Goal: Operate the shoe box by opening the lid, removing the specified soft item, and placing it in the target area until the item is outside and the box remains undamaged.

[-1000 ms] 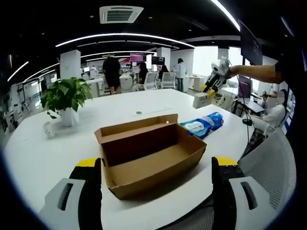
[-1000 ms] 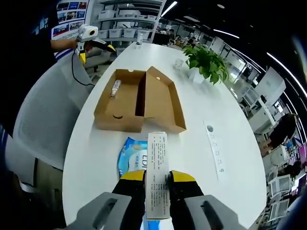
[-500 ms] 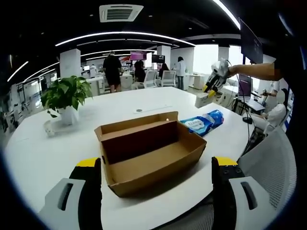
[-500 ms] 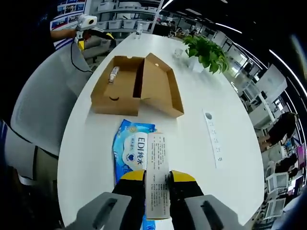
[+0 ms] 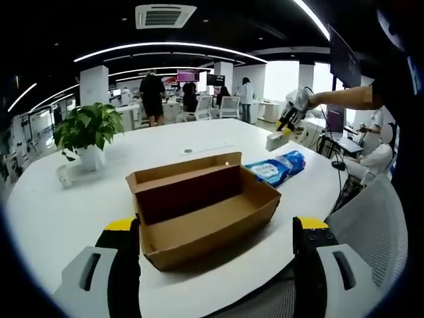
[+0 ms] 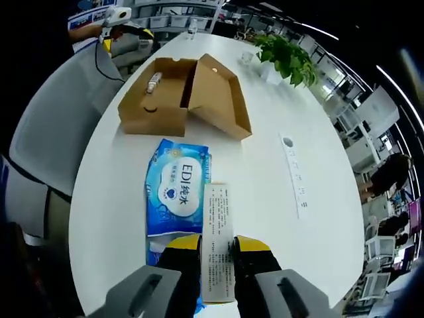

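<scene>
Right jaws clamp a slim carton (image 6: 218, 242) lifted over the wipes (image 6: 177, 193), likely for placing; left gripper (image 5: 215, 255) gapes beside the box (image 5: 202, 209), at 12 o'clock

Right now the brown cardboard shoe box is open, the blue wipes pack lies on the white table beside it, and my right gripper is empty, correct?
Not quite: the right gripper is shut on a narrow white printed carton, as the right gripper view shows. The brown cardboard shoe box is open, and the blue wipes pack lies on the white table beside it.

left claw (image 5: 216, 248): grey body, yellow-capped black jaws | right claw (image 6: 217, 262): same colours | dark sleeve (image 5: 397, 86)
</scene>
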Tool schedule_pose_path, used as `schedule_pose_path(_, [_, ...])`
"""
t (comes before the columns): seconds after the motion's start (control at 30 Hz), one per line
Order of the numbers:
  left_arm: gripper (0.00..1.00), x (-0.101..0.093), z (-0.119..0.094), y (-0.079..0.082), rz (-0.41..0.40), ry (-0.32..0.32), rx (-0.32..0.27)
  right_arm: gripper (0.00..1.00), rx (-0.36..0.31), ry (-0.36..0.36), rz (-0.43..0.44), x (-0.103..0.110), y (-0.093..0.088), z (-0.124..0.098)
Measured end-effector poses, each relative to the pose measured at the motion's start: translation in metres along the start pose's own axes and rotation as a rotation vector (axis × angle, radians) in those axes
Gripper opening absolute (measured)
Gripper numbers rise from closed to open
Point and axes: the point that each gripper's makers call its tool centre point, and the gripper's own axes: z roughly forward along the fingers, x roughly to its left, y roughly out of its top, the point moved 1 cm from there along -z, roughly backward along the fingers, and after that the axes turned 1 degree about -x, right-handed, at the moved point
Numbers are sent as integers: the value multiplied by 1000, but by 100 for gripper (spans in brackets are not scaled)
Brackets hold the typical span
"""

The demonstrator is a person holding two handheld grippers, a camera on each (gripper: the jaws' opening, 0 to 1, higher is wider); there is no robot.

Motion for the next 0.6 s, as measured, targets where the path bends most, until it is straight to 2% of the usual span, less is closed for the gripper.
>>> schedule_pose_path(0.6, [99,-5,-2,0,-12,17,10,14,49,-4,37,-12,-39,26])
